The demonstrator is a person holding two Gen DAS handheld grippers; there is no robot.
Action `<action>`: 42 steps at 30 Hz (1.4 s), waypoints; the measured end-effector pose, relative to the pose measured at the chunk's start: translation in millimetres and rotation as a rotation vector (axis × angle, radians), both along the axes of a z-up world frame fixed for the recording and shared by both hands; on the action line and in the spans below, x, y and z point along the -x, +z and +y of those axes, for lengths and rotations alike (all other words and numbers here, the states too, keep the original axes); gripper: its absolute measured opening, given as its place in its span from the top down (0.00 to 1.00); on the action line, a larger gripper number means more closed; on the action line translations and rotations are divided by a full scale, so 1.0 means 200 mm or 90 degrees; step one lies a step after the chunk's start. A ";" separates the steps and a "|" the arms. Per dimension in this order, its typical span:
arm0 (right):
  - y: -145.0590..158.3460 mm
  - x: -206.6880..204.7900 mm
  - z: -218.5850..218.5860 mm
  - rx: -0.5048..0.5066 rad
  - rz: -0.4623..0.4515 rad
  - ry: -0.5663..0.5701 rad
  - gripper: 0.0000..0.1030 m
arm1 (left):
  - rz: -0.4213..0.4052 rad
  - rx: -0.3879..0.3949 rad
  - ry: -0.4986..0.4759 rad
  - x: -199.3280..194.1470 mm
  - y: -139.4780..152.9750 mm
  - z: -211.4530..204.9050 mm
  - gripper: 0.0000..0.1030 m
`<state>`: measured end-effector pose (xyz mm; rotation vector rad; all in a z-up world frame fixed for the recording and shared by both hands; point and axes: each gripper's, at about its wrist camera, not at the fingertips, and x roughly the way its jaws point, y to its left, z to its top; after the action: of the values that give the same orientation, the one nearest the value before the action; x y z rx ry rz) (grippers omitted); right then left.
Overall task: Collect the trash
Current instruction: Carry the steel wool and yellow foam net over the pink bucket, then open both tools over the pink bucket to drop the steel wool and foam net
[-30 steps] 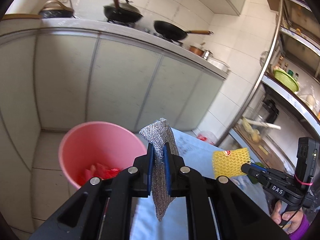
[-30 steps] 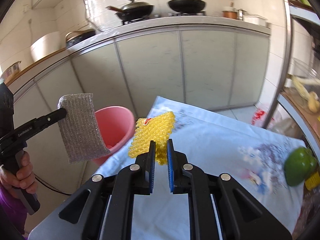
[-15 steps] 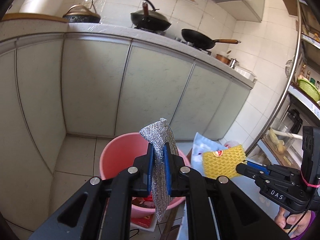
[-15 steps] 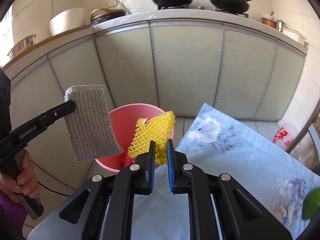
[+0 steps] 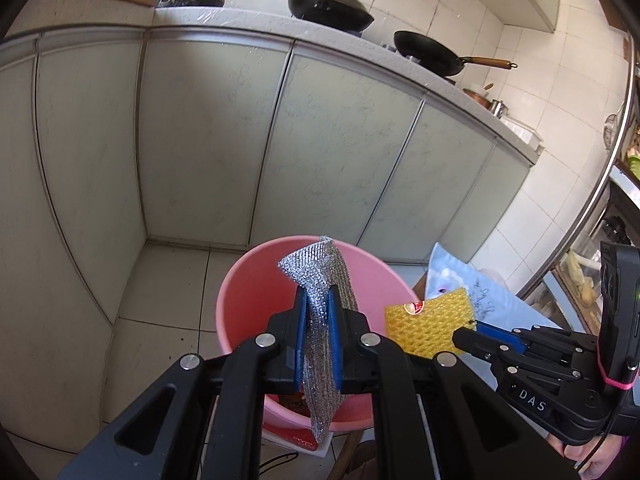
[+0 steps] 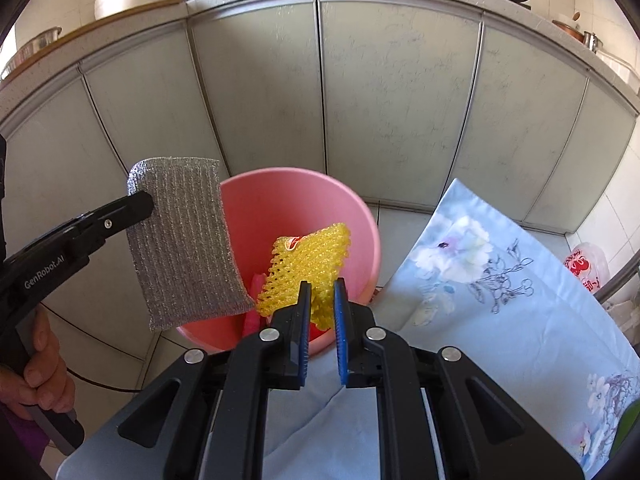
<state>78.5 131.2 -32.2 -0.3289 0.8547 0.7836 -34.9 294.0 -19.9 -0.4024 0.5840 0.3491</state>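
My left gripper [image 5: 317, 300] is shut on a silver mesh scouring pad [image 5: 320, 280] and holds it over the pink bucket [image 5: 248, 284]. The pad [image 6: 182, 240] and the left gripper [image 6: 140, 204] also show in the right wrist view, at the bucket's left rim. My right gripper [image 6: 320, 286] is shut on a yellow foam net [image 6: 308, 264] and holds it above the pink bucket [image 6: 360, 220], near its front rim. In the left wrist view the net [image 5: 430, 328] hangs from the right gripper [image 5: 466, 330] at the bucket's right. Red trash [image 6: 252, 316] lies inside the bucket.
The bucket stands on a tiled floor [image 5: 160, 280] in front of grey kitchen cabinets [image 6: 400, 100]. A table with a pale blue floral cloth [image 6: 500, 300] lies to the right of the bucket. Pans [image 5: 432, 52] sit on the counter above.
Both grippers have moved left from over the table to above the pink bucket, each still holding its item. The bucket now lies directly below both.
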 end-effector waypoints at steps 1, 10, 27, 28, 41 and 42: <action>-0.01 0.00 0.01 0.002 0.003 0.000 0.89 | 0.003 0.001 0.002 -0.01 -0.01 0.00 0.91; -0.07 -0.04 0.05 0.007 0.020 0.005 0.89 | 0.028 0.006 0.012 -0.06 -0.10 0.04 0.91; -0.09 -0.06 0.07 -0.004 0.053 0.011 0.67 | 0.039 0.006 0.014 -0.04 -0.10 0.04 0.85; -0.08 -0.05 0.06 -0.006 0.053 0.011 0.67 | 0.039 0.005 0.013 -0.04 -0.10 0.04 0.84; 0.00 0.02 -0.05 -0.039 0.052 -0.009 0.61 | 0.042 -0.001 -0.015 0.00 -0.03 -0.06 0.68; 0.01 0.03 -0.07 -0.043 0.051 -0.010 0.61 | 0.042 -0.002 -0.017 0.00 -0.02 -0.07 0.67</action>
<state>72.8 118.2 -29.8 -0.2326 0.9034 0.8138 -35.6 280.4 -24.4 -0.3808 0.6530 0.3387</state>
